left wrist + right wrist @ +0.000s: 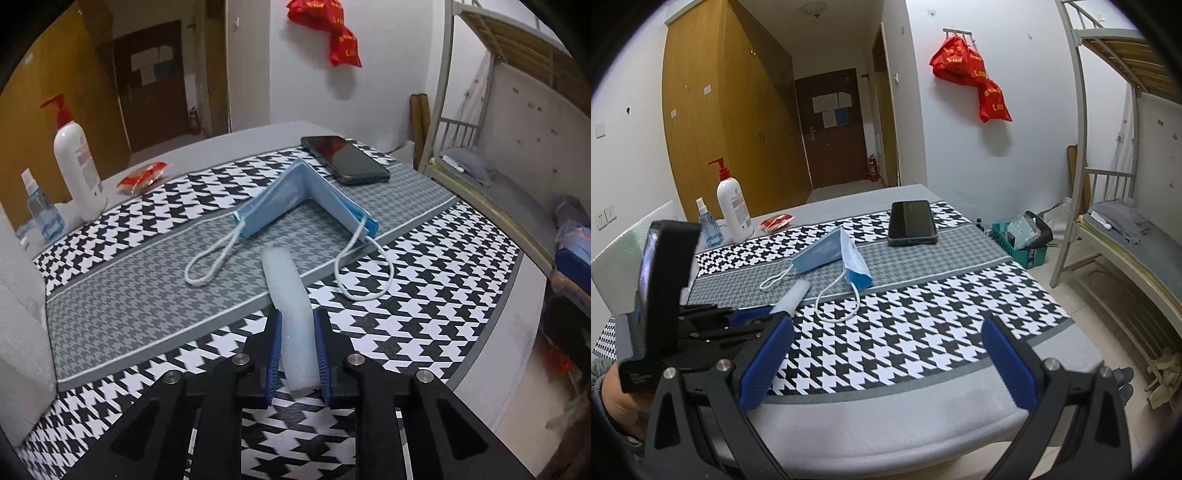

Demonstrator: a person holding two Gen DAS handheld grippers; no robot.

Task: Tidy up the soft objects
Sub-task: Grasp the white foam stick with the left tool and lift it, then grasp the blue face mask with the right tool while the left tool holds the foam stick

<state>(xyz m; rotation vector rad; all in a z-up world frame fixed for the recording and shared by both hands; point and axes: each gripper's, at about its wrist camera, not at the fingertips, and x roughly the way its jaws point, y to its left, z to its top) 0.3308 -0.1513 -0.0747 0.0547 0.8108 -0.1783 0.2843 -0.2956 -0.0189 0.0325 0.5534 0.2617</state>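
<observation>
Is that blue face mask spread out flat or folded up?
Folded. The face mask is bent into an L shape on the patterned cloth, its layers stacked, with both ear loops trailing loose.

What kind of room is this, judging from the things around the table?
Most likely a dormitory bedroom. A metal bunk bed stands along the right wall, tall wooden wardrobes line the left, and red bags hang from a wall hook. The table with its houndstooth cloth stands in the middle.
</observation>
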